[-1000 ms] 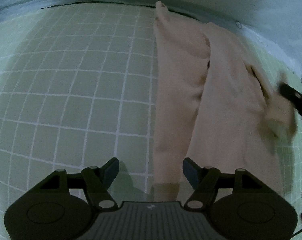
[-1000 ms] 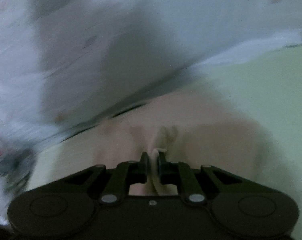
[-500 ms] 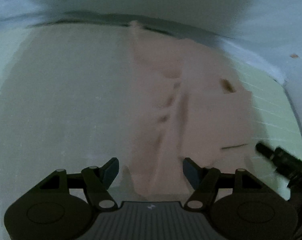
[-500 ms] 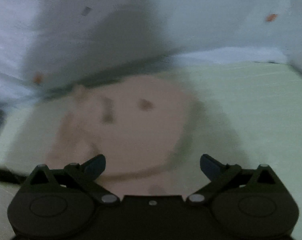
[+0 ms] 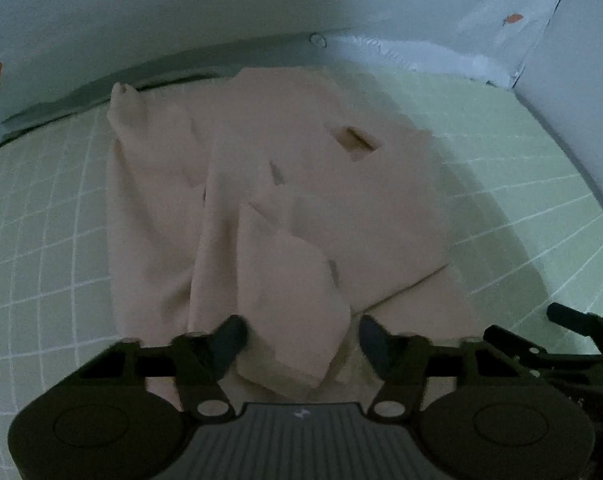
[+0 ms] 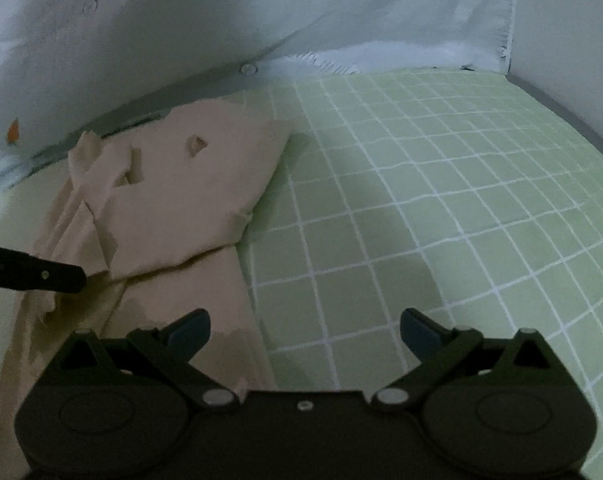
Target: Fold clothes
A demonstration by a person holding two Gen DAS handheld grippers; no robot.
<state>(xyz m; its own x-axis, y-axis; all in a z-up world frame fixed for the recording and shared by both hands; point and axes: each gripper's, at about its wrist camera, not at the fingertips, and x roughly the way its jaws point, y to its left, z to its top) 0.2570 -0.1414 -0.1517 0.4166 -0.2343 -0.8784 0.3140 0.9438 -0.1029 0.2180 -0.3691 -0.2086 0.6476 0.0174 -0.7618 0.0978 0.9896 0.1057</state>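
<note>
The left gripper (image 5: 299, 338) is closing its jaws around a raised fold of the peach garment (image 5: 301, 200), pads not yet pressing it. The right gripper (image 6: 304, 327) stands wide, holding nothing, over the garment's near edge. The garment lies partly folded on the green checked bed sheet (image 6: 441, 200), near the white carrot-print fabric (image 6: 341, 8).

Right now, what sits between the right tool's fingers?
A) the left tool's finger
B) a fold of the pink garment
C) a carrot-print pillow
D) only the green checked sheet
D: in the right wrist view the right tool stands wide open over the green checked sheet, with the pink garment off to its left and nothing gripped.
</note>
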